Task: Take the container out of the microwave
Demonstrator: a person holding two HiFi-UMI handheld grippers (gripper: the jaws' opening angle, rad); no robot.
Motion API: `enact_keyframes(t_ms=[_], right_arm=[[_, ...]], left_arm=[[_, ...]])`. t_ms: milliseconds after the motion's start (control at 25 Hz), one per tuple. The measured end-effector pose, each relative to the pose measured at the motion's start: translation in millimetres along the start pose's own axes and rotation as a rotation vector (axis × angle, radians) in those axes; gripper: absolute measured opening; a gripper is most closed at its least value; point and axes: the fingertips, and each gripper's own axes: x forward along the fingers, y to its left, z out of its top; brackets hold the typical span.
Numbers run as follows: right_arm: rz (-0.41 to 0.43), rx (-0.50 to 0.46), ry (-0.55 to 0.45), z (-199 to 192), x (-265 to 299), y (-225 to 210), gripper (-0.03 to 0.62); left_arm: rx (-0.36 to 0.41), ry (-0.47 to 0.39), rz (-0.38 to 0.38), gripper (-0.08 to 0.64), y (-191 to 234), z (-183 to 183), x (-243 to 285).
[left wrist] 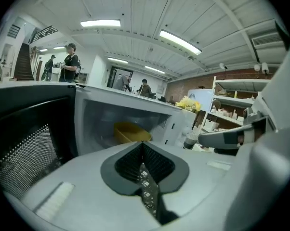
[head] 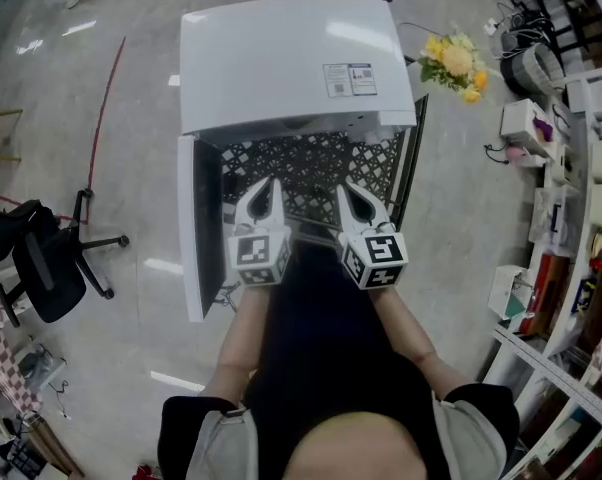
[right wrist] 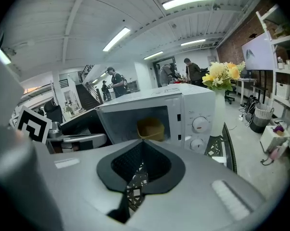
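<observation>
Hovering before open microwave (head: 291, 68), door (head: 188, 228) left; container (left wrist: 130, 133) inside; L gripper (head: 269, 186), R gripper (head: 349, 190) jaws closed, empty.

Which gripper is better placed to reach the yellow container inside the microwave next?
Probably left: the left gripper faces the microwave cavity, with the yellow container close ahead. The right gripper stands toward the control knobs.

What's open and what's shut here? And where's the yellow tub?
Door: open.
Tub: inside the microwave, untouched.
Left claw: shut, empty.
Right claw: shut, empty.
Flowers: upright beside the microwave.
</observation>
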Motion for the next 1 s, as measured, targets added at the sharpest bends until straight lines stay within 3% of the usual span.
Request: enact_keyframes(t_ms=[520,1000], right_arm=[[0.057,-0.018,0.059,-2.2,24.4,-13.1,0.0],[0.1,-0.027,0.112,-9.9,38.3,-29.7,0.002]], left_arm=[[-0.149,0.013,0.069,0.011,6.8,-10.4,49.8],[-0.271,-0.015,0.182,0.028,27.3,-10.4,78.3]])
